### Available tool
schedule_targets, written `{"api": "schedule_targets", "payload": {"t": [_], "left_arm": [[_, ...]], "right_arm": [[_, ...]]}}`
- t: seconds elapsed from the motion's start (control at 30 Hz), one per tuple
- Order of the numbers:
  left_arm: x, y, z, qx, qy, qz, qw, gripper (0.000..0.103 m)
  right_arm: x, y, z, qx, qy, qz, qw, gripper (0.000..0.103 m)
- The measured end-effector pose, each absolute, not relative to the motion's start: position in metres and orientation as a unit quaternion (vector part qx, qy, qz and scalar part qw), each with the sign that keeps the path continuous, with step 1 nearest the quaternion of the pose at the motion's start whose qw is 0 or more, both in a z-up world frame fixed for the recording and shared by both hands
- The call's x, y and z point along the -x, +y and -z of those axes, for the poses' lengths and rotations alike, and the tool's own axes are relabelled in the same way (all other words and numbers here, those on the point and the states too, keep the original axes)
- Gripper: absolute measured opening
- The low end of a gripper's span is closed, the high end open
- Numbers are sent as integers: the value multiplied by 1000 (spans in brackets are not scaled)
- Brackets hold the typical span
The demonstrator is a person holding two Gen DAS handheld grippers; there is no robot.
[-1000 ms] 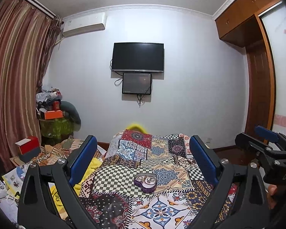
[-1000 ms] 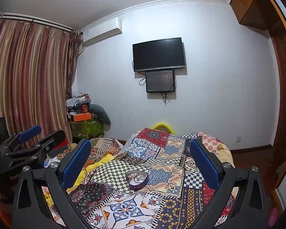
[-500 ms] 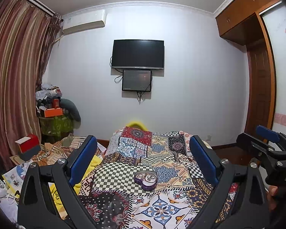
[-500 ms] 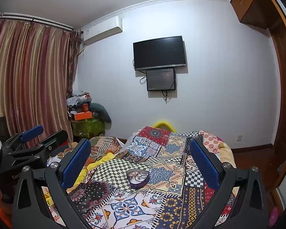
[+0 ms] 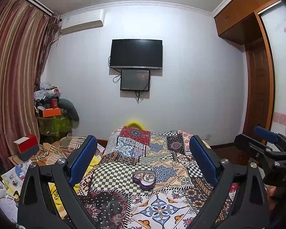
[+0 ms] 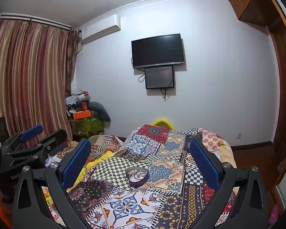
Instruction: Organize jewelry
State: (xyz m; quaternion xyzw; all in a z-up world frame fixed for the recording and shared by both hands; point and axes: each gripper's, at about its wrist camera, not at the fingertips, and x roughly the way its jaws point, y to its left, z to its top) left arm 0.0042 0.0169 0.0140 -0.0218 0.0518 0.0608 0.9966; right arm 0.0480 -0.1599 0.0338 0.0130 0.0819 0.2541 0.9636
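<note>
A purple heart-shaped jewelry box (image 5: 144, 179) lies open on the patchwork bedspread (image 5: 162, 210), with several small metal pieces of jewelry inside. It also shows in the right wrist view (image 6: 136, 176). My left gripper (image 5: 143, 158) is open and empty, held above and short of the box. My right gripper (image 6: 141, 158) is open and empty too, at about the same distance. Each gripper shows at the edge of the other's view: the right one (image 5: 268, 143), the left one (image 6: 26, 143).
The bedspread (image 6: 162, 171) covers a bed. To its left lie papers, a red box (image 5: 26, 146) and crumpled cloth. A cluttered stand (image 6: 85, 118) sits by the curtain. A TV (image 5: 136, 54) hangs on the far wall. A wooden wardrobe (image 5: 257, 76) stands right.
Both views have tilted slightly downward, so the jewelry box sits a little higher in frame. Both grippers stay open and empty.
</note>
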Motion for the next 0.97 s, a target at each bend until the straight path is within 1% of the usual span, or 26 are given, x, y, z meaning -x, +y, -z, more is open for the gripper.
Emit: {"api": "schedule_targets", "payload": {"t": [0.97], "left_arm": [[-23, 14, -1, 16, 78, -41, 996, 98]], "right_arm": [[-62, -164, -24, -17, 96, -245, 965, 103]]}}
